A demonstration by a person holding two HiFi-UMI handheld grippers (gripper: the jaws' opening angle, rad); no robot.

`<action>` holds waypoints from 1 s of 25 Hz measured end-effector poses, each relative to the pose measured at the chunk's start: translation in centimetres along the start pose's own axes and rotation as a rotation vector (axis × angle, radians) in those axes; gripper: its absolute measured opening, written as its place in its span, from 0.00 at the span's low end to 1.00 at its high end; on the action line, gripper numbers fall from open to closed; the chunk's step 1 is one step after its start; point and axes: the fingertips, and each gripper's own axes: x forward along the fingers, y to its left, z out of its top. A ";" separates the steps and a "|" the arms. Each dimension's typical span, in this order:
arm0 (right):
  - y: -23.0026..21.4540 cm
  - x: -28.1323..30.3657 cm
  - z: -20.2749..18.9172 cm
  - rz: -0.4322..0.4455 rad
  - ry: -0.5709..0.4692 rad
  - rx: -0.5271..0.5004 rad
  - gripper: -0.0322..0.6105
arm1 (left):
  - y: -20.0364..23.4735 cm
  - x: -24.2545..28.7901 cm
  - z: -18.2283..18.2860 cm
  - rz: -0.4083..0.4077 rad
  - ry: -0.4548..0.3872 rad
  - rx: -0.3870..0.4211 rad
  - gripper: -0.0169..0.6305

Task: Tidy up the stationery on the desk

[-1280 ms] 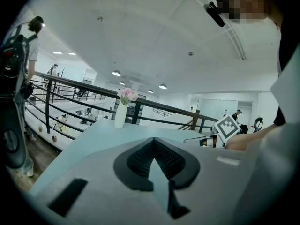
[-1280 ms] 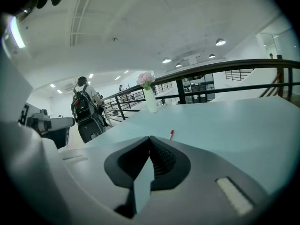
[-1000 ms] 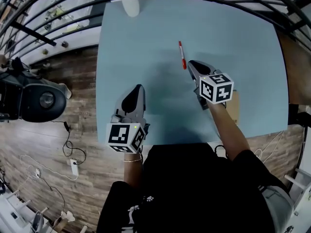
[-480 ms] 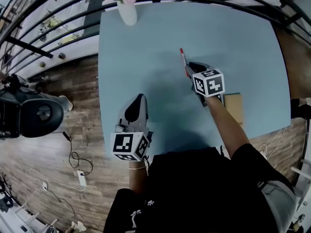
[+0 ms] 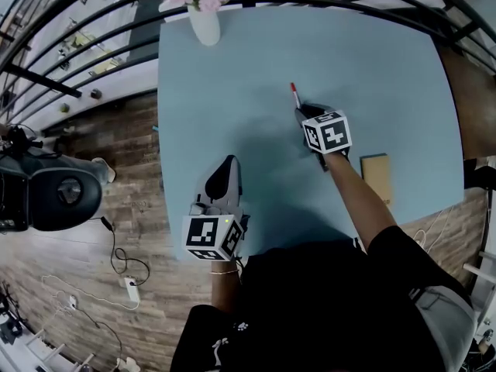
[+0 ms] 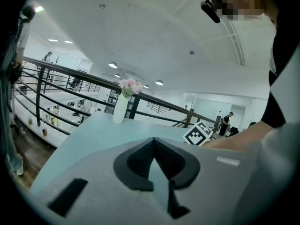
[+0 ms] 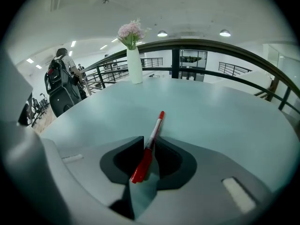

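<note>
Pen pickup apparently in hand. Right tongs point(image 7: 149, 159), jaws just widening, astride red pen point(image 7: 146, 154) on desk point(image 5: 372, 53), ungripped; left tongs point(image 6: 157, 162) pressed together, empty. Next, likely: close on barrel.

- My left gripper point(image 5: 229, 163) and right gripper point(image 5: 302, 112) have smooth light-grey shells that narrow to a nose.
- Black ribbed pads point(image 6: 140, 161) line the inside of the jaws.
- Each carries a white cube point(image 5: 213, 237) at its near end, printed with black square markers.
- A small white label point(image 7: 236, 194) sits on each shell.
- I wear a black top point(image 5: 325, 301) with short sleeves and a small white print point(image 5: 240, 325).
- A thin bracelet point(image 5: 225, 270) circles my left wrist.
</note>
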 end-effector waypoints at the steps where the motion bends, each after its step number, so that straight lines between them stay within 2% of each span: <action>1: 0.0 0.2 -0.1 -0.003 0.008 -0.002 0.18 | 0.2 0.0 0.0 0.001 -0.004 -0.007 0.02; 13: 0.2 0.1 0.0 -0.018 0.006 0.016 0.14 | 2.0 -1.0 -0.1 0.043 -0.010 -0.046 0.02; 25: 1.1 -4.0 1.4 0.012 -0.091 0.058 0.14 | 0.7 -2.1 0.1 0.033 -0.025 -0.035 0.02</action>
